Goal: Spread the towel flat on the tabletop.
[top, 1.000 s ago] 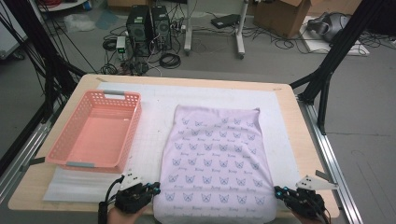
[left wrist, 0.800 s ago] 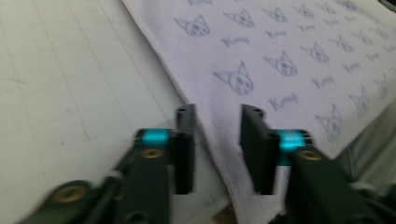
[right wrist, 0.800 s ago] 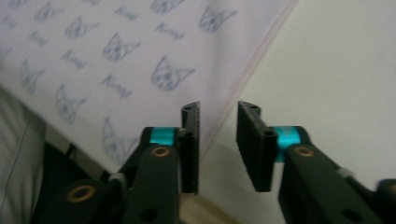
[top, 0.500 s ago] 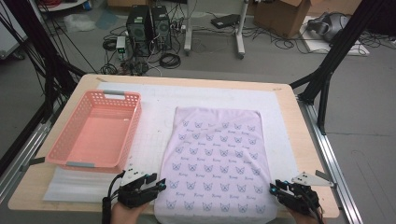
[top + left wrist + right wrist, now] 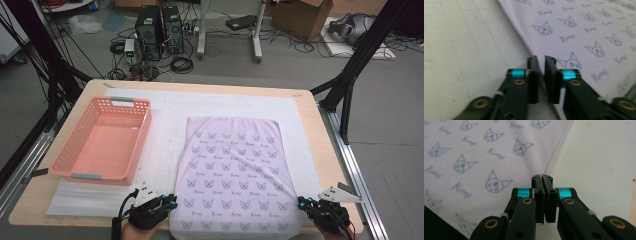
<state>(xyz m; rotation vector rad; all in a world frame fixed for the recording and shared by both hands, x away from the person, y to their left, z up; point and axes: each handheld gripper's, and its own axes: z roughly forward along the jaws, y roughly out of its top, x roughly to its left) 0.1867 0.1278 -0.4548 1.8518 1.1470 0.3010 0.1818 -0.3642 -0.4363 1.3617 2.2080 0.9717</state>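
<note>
Pale lilac cloth [image 5: 235,175] with a blue cat-face print lies flat on the white mat [image 5: 165,150], right of centre on the bench [image 5: 310,150]. Its near hem reaches the bench's near edge; its far edge is folded straight.

Left tool [image 5: 169,204] sits at the cloth's near-left edge. In the left gripper view the left tool [image 5: 541,61] has a narrow gap between its 2 jaws, which have just been closing. They straddle the cloth's edge line, 1 jaw over the mat, the other over the printed cloth. Whether any fabric is pinched in that gap I cannot tell.

Right tool [image 5: 303,202] sits at the cloth's near-right corner. In the right gripper view the right tool [image 5: 542,178] is clenched, jaw faces pressed together, tips just at the pink-stitched hem where cloth meets mat. Fabric between the jaws is not discernible.

Pink plastic basket [image 5: 75,165] stands on the left part of the mat, well apart from the cloth and from both tools.
</note>
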